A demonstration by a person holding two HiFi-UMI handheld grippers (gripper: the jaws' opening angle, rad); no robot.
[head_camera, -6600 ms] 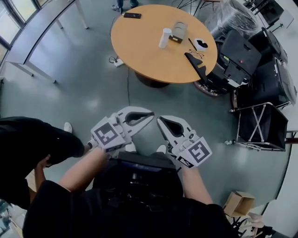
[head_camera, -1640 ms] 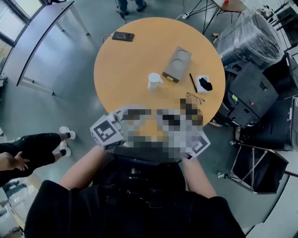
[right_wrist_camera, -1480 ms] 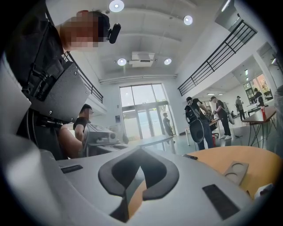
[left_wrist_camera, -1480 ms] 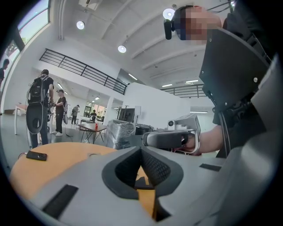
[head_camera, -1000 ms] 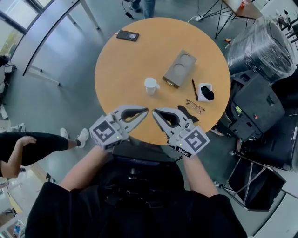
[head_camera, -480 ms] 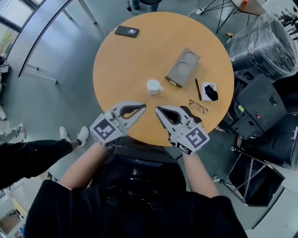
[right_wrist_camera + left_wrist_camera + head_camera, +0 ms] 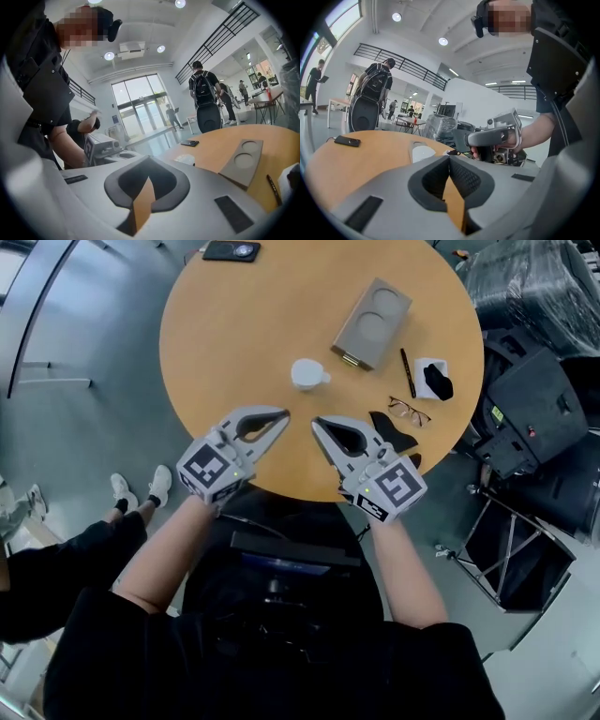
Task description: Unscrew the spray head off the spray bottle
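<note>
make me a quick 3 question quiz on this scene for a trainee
1. True or false: the left hand-held gripper is shut on the spray bottle.
2. Which thing lies at the edge of the table farthest from the person? A. phone B. eyeglasses C. pen
3. How do the jaws of the right hand-held gripper stand?

Key
1. False: its jaws are together with nothing between them, and the bottle stands untouched beyond its tips.
2. A
3. Together, with nothing between them.
</note>
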